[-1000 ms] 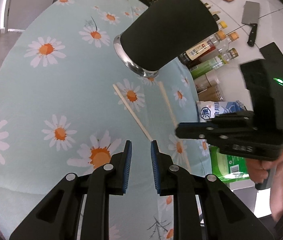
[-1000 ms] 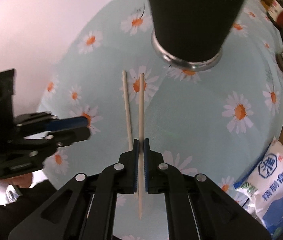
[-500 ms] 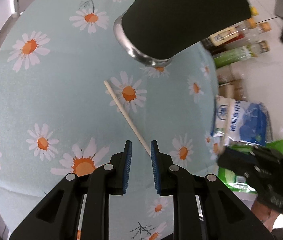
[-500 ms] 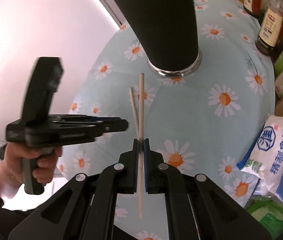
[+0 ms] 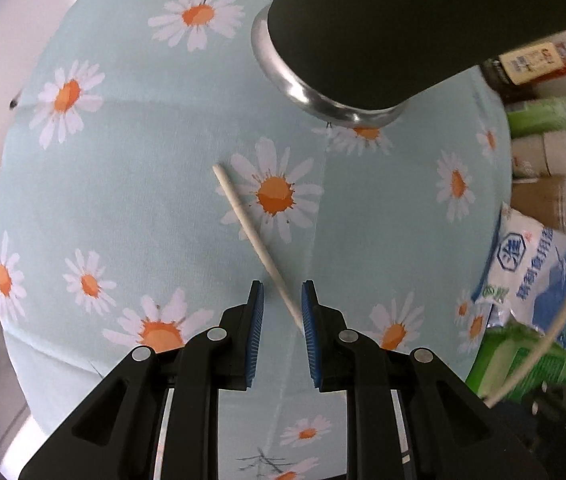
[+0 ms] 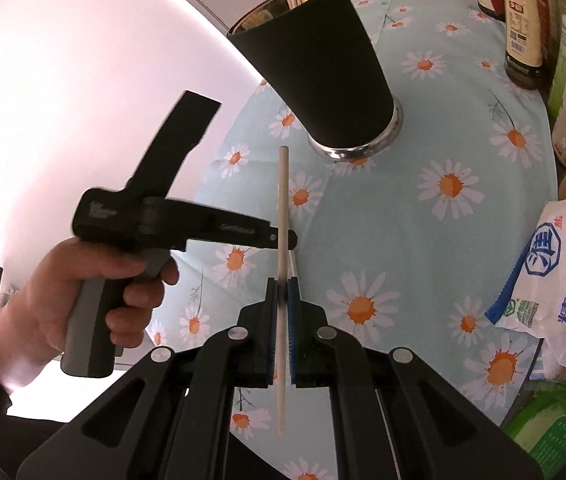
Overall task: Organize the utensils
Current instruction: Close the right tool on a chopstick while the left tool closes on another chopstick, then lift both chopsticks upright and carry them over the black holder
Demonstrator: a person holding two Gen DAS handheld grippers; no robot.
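On the left, the left black two-finger gripper point(image 5: 281, 312) has its blue pads wide apart and holds nothing. One pale wooden chopstick point(image 5: 257, 246) lies flat on the light blue daisy tablecloth point(image 5: 123, 208), its near end between the pads. Further on stands the tall black cup with a silver base point(image 5: 363, 40), with more wooden sticks poking out of its top. To the right, the right black two-finger gripper point(image 6: 281, 312) is squeezed tight on a second pale wooden chopstick point(image 6: 281, 240), lifted off the cloth. At the far right sit a blue and white bag point(image 6: 555, 280) and brown sauce bottles point(image 6: 523, 28).
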